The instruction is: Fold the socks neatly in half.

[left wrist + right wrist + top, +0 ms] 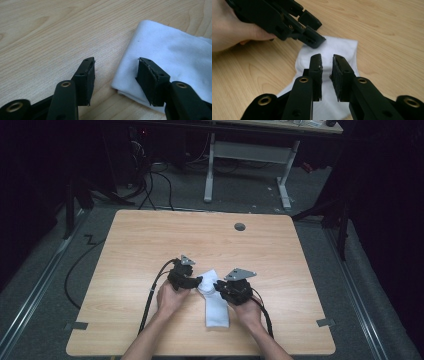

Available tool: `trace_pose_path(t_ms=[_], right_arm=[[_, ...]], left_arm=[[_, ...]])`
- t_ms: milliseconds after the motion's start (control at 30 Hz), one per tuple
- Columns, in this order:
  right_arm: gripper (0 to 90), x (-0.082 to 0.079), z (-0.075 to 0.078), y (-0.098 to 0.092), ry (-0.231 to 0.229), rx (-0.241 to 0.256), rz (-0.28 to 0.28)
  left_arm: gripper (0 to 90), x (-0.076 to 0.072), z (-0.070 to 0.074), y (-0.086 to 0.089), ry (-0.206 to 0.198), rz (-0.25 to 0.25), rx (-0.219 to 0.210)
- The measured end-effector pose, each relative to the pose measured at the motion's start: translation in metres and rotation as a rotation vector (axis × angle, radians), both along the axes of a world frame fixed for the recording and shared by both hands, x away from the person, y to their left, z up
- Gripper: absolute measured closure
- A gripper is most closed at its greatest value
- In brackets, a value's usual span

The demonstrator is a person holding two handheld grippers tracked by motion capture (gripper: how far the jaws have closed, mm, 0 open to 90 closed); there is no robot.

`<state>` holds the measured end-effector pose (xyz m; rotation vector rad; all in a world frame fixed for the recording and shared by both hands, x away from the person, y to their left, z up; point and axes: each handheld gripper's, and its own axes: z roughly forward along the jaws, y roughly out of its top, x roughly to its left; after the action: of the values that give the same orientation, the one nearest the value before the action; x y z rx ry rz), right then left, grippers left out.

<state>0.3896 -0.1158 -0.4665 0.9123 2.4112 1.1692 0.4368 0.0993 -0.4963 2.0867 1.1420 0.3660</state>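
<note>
A white sock (216, 311) lies on the wooden table (150, 245) near its front middle, bent at the upper end. My left gripper (200, 281) is at the sock's upper left corner. Its jaws stand wide open (115, 72), one over bare wood and one over the edge of the sock (175, 50). My right gripper (216, 285) comes in from the right, just over the sock's bend. Its jaws (327, 75) are a narrow gap apart above the sock (337, 47), and white cloth shows between them. The left gripper (316, 31) is just beyond them.
A round cable hole (240, 226) sits near the table's far edge. Grey tabs mark the front corners (76, 325) (325, 322). Both cables trail back along the forearms. A second desk (250, 150) stands behind, with cables on the floor at left.
</note>
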Motion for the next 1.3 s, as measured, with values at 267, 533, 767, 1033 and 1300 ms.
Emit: trace_pose_path(t_ms=[267, 533, 767, 1033, 1300], right_arm=[[77.0, 0.005, -0.014, 0.011, 0.042, -0.049, -0.014], [76.8, 0.002, -0.023, 0.006, 0.057, -0.062, -0.012], [73.8, 0.000, -0.028, 0.006, 0.056, -0.056, -0.010], [72.3, -0.001, -0.028, 0.007, 0.051, -0.056, -0.009], [69.3, -0.005, -0.022, 0.004, 0.046, -0.035, -0.007]], left_arm=[[48.1, -0.001, 0.000, 0.001, 0.002, -0.007, -0.002], [47.2, -0.001, 0.000, 0.000, 0.014, 0.002, -0.015], [54.6, -0.003, 0.001, -0.001, 0.032, -0.026, -0.029], [71.2, -0.003, 0.001, 0.000, 0.038, -0.073, -0.056], [82.3, -0.006, 0.002, 0.003, 0.024, -0.084, -0.073]])
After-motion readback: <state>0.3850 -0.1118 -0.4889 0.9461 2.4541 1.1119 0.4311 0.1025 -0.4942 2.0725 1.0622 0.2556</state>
